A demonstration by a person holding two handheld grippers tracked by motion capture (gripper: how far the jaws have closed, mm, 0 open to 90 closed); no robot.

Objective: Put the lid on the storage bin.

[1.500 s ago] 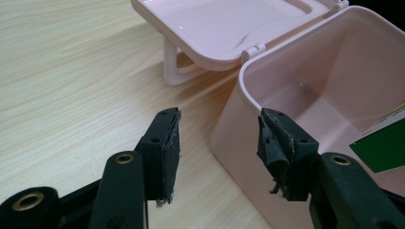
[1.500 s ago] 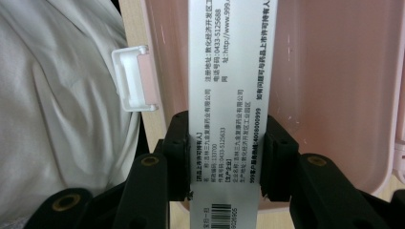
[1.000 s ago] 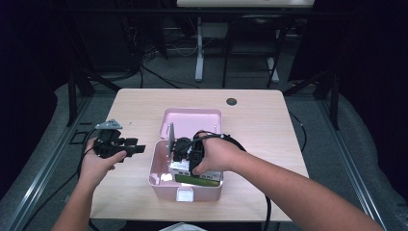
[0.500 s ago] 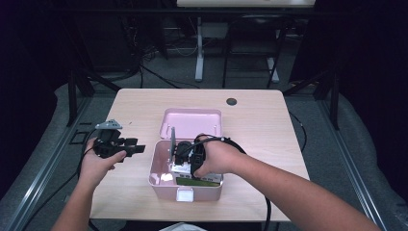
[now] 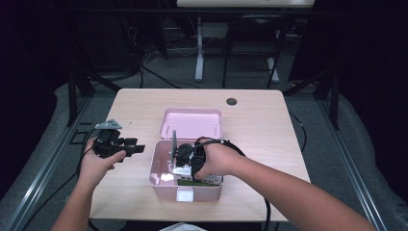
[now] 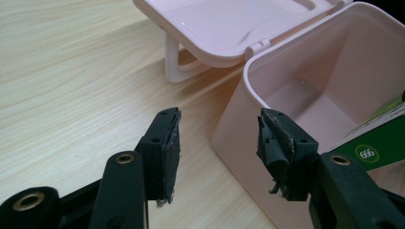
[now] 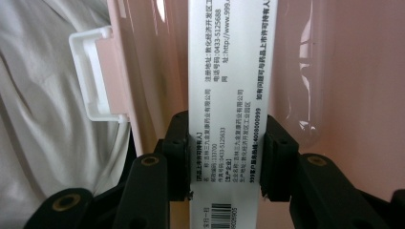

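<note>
The right gripper point(image 7: 224, 152), wrist bent down into the pink box point(image 5: 161, 175), clamps its jaws on a white carton point(image 7: 229, 71) inside. The left gripper point(image 6: 217, 143), held level beside the box's outer wall, gapes empty.

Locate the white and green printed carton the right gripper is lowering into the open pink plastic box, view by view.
High view: carton at the box's near end, under the right gripper.
Left gripper view: green corner at the right edge, inside the box.
Right gripper view: white printed side centre, clamped between the jaws.
Shared landmark: pink box wall.
</note>
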